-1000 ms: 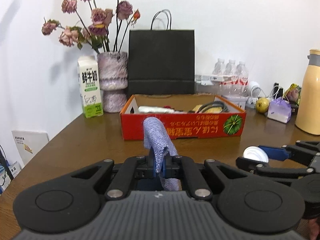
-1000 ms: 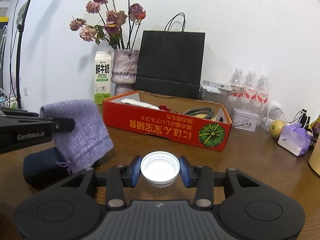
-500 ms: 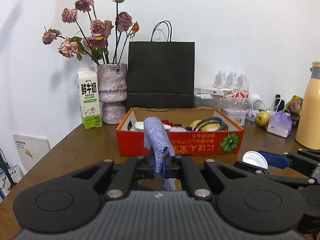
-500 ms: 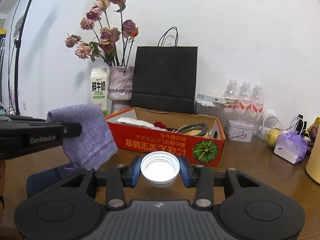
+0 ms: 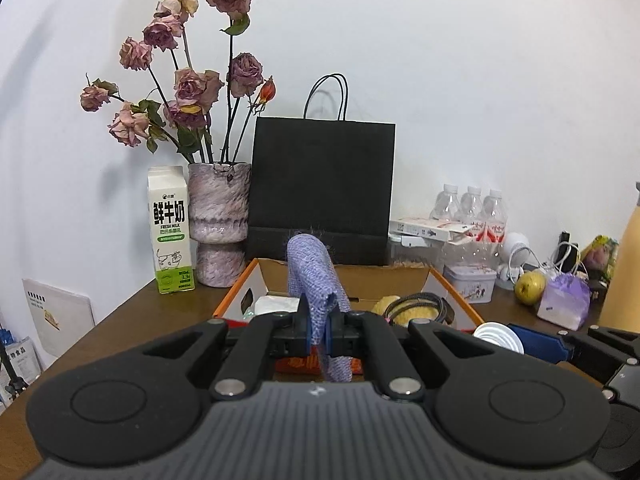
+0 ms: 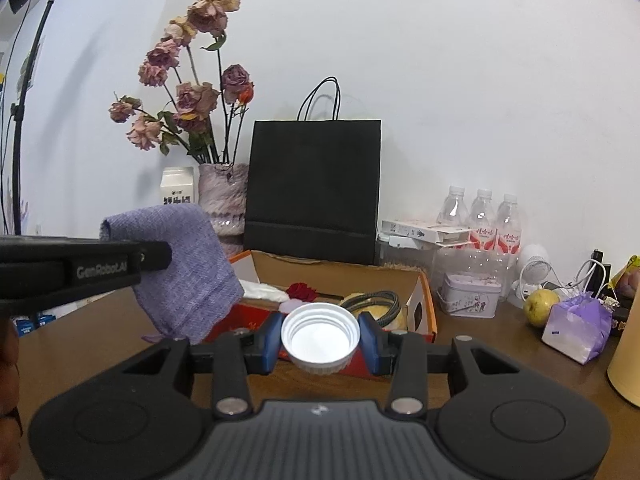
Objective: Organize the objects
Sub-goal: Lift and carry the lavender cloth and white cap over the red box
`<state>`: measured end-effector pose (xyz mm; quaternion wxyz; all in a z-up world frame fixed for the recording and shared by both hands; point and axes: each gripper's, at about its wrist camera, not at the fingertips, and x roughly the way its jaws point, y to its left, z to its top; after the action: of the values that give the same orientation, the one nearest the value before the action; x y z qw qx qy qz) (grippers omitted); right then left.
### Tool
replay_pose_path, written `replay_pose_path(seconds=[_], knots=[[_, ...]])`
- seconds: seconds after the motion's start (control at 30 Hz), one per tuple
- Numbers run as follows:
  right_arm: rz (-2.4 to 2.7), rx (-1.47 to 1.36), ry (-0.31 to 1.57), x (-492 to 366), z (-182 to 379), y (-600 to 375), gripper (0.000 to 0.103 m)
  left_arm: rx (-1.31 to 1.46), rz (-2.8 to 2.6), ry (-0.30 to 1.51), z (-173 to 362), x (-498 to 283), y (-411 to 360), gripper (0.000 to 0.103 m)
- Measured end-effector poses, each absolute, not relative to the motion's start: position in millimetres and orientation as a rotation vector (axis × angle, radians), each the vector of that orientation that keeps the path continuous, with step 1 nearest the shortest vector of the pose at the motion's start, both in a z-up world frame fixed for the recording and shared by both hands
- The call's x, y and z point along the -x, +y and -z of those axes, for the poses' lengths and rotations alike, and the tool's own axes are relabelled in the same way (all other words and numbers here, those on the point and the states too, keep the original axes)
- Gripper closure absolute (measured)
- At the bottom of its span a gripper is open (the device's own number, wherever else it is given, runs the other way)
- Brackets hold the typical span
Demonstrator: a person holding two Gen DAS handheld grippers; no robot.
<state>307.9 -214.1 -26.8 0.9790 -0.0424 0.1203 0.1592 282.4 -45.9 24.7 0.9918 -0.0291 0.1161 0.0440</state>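
- Left gripper (image 5: 317,330): jaws pressed together on a fold of purple cloth (image 5: 314,276), pinched and hanging in the air in front of the orange box (image 5: 236,300).
- Right gripper (image 6: 319,338): jaws clamped on a white cap (image 6: 319,336), open side up, held above the box's near wall.
- Inside the box: white tissue (image 6: 260,290), red flower (image 6: 301,291), dark coiled ring (image 6: 374,300) on something yellow.
- Behind the box, along the table's (image 6: 500,360) back edge: black paper bag (image 5: 322,188), vase of dried roses (image 5: 218,220), milk carton (image 5: 170,230) toward the left corner.
- Toward the right edge: water bottles (image 6: 482,216), tin (image 6: 470,294), pear (image 6: 540,307), purple packet (image 6: 576,326).
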Motion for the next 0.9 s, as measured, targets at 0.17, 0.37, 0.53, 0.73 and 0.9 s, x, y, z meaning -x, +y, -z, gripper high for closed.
replay_pose_path(seconds=[0.17,0.37,0.53,0.73,0.9], knots=[[-0.317,0.070,0.236,-328,22,-215,0.064,0.077,-0.092,0.228,-30,-299,-48,0.097],[-0.329,0.068,0.231,-353,23,-211,0.064,0.077,-0.090,0.225,-31,-321,-50,0.097],[-0.327,0.064,0.237,-371,22,-210,0.064,0.090,-0.083,0.225,-33,-338,-50,0.097],[-0.319,0.053,0.239,-392,20,-212,0.064,0.102,-0.078,0.224,-34,-358,-51,0.097],[-0.307,0.045,0.246,-410,21,-214,0.064,0.122,-0.083,0.215,-36,-374,-46,0.097]])
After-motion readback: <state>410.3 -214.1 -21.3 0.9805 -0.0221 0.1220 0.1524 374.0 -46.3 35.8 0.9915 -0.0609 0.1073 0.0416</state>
